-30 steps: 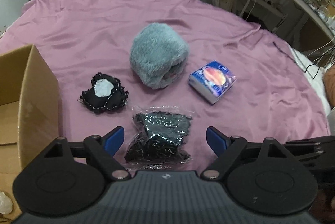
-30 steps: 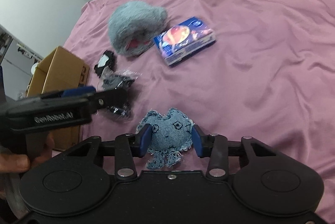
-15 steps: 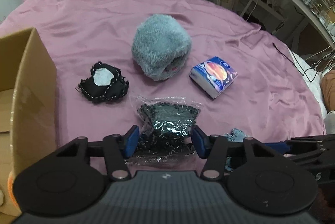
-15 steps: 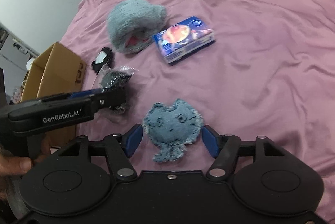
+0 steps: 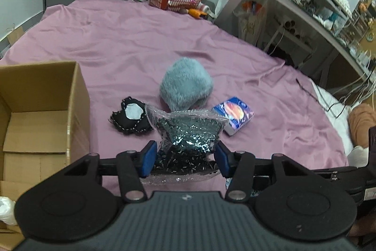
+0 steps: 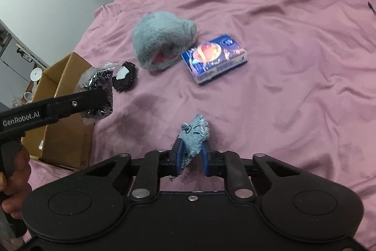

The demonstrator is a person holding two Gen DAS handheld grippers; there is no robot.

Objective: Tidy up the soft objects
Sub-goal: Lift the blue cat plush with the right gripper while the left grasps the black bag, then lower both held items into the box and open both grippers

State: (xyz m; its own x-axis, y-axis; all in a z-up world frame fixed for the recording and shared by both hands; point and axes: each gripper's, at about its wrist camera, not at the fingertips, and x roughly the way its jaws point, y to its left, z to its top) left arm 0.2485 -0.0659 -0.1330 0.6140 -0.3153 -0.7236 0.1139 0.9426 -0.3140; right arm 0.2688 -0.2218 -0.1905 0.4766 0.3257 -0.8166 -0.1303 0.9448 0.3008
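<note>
Your left fingers [image 5: 149, 158] are pinching the clear plastic bag of dark beads [image 5: 188, 140], one blue pad on each side of its lower half, so the loose top flares above the left gripper [image 5: 185, 159]. From this wrist view the open cardboard box [image 5: 42, 114] sits just to the left, likely where the bag should go. Beyond the bag, on the purple bedsheet [image 5: 117, 44], lie the black beaded pouch [image 5: 130, 116], the fluffy grey-blue plush [image 5: 186, 84] and the blue tissue pack [image 5: 233, 116].

From the right wrist view, your right gripper [image 6: 191, 160] is pressed nearly shut on the small denim toy [image 6: 193, 136], which sticks up crumpled between the pads and hangs clear of the sheet. The pinch looks firm enough for so light a thing. The bag is held up near the box's rim.
</note>
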